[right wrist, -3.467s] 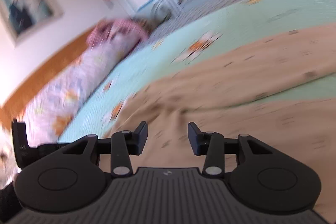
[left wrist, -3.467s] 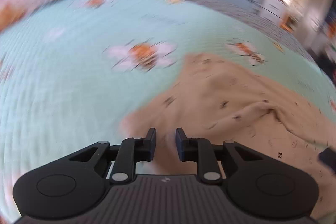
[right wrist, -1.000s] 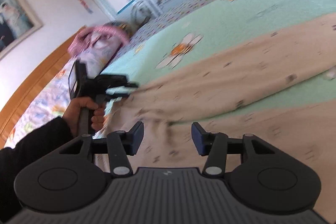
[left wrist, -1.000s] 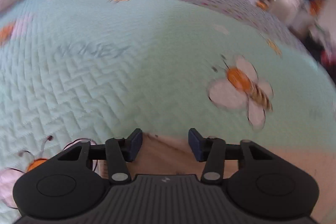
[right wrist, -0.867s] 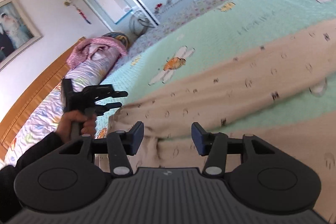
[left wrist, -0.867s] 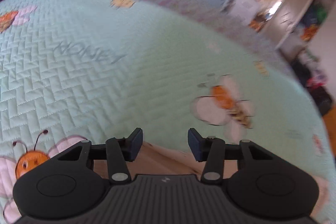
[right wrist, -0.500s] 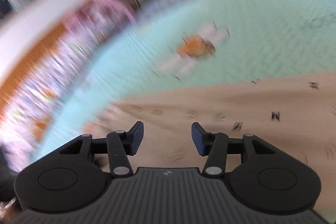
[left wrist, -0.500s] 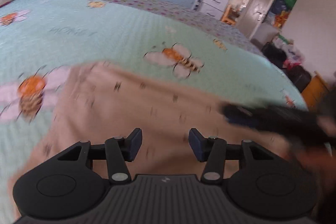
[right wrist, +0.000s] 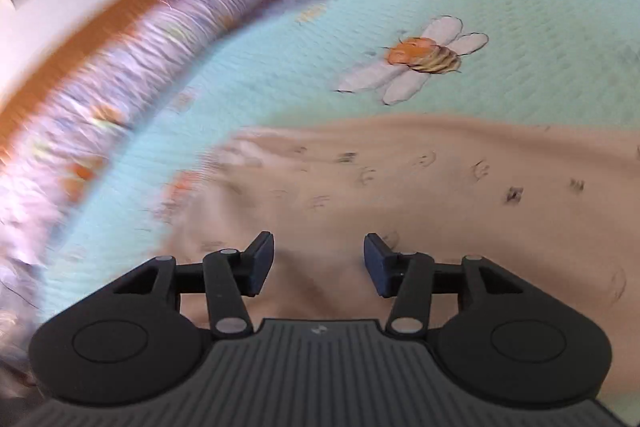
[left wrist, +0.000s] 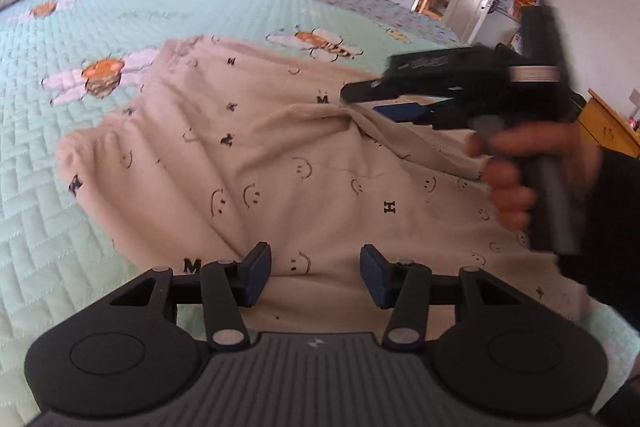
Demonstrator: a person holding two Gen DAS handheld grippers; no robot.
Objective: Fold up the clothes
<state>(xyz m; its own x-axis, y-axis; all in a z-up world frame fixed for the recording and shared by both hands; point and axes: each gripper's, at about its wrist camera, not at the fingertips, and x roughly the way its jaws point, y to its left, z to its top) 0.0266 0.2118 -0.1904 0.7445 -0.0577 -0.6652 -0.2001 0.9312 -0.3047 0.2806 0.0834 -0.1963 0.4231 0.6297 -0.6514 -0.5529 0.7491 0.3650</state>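
Both grippers, left gripper [left wrist: 315,275] and right gripper [right wrist: 319,264], part-open, right just widening, holding nothing above beige garment [left wrist: 280,163] on green bedspread [left wrist: 80,131].

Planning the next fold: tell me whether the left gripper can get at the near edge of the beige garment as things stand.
Probably yes. The left gripper is open over the beige garment, nothing between its fingers or in front. The right gripper works at a raised fold farther off, clear of that path.
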